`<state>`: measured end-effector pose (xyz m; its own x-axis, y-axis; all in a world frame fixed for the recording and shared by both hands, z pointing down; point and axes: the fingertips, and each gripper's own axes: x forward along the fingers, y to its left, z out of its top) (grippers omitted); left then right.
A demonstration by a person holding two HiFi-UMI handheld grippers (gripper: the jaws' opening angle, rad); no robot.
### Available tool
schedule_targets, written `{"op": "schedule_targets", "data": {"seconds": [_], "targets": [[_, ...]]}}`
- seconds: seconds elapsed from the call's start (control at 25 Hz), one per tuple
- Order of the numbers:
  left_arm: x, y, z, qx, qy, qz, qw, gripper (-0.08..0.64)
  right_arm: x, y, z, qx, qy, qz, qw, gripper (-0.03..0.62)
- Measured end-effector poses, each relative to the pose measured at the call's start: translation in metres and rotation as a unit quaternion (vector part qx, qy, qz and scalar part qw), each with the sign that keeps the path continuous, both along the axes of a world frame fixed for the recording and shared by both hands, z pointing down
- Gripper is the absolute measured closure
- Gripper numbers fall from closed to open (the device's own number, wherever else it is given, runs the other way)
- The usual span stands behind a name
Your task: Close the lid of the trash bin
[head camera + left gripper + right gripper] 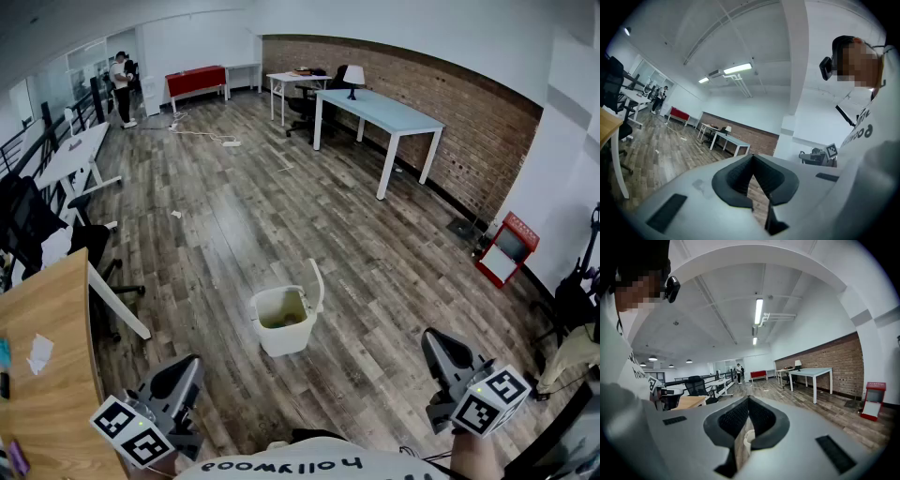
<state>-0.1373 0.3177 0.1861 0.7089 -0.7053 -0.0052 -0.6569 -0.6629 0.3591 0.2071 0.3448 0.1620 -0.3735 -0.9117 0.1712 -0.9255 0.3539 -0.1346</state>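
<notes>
Bin [281, 323] stands on the wood floor [234, 216], out in the open stretch, off the near edge of the wooden desk [47, 375] and well apart from it. The lid [317, 281] is open and stands up from the bin's right rim, roughly upright. The bin's inside is visible, with a little dark stuff at the bottom; can't tell what.

Both grippers are held low, close to the person's body, well short of the bin, which lies between and ahead of them. Neither touches the bin or the lid.

Left gripper [194, 360]: in the left gripper view [752, 155] the fingertips meet, clenched on nothing. Only floor shows through the slot below the tips. It points up and right, roughly toward the bin.

Right gripper [427, 336]: in the right gripper view [748, 398] the tips are also pressed together, with nothing grasped. A white piece of the bin [749, 437] shows far off through the slot under the tips.
</notes>
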Motion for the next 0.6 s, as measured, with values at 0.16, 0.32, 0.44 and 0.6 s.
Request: {"op": "schedule_targets", "data": {"seconds": [0.16, 0.32, 0.44, 0.6], "targets": [[-0.007, -0.001, 0.001, -0.001, -0.001, 0.001, 1.0, 0.555, -0.008, -0.002, 0.001, -0.002, 0.004, -0.002, 1.0, 0.581], [-0.015, -0.003, 0.005, -0.004, 0.0, -0.002, 1.0, 0.555, -0.017, -0.004, 0.003, -0.006, 0.011, -0.007, 1.0, 0.581], [-0.023, -0.006, 0.01, -0.01, 0.002, -0.001, 1.0, 0.555, -0.025, -0.006, 0.006, -0.01, 0.014, -0.008, 1.0, 0.581], [-0.031, -0.01, 0.016, -0.015, 0.0, 0.006, 0.9999, 0.555, -0.036, -0.008, 0.008, -0.008, 0.012, -0.009, 1.0, 0.581]]}}
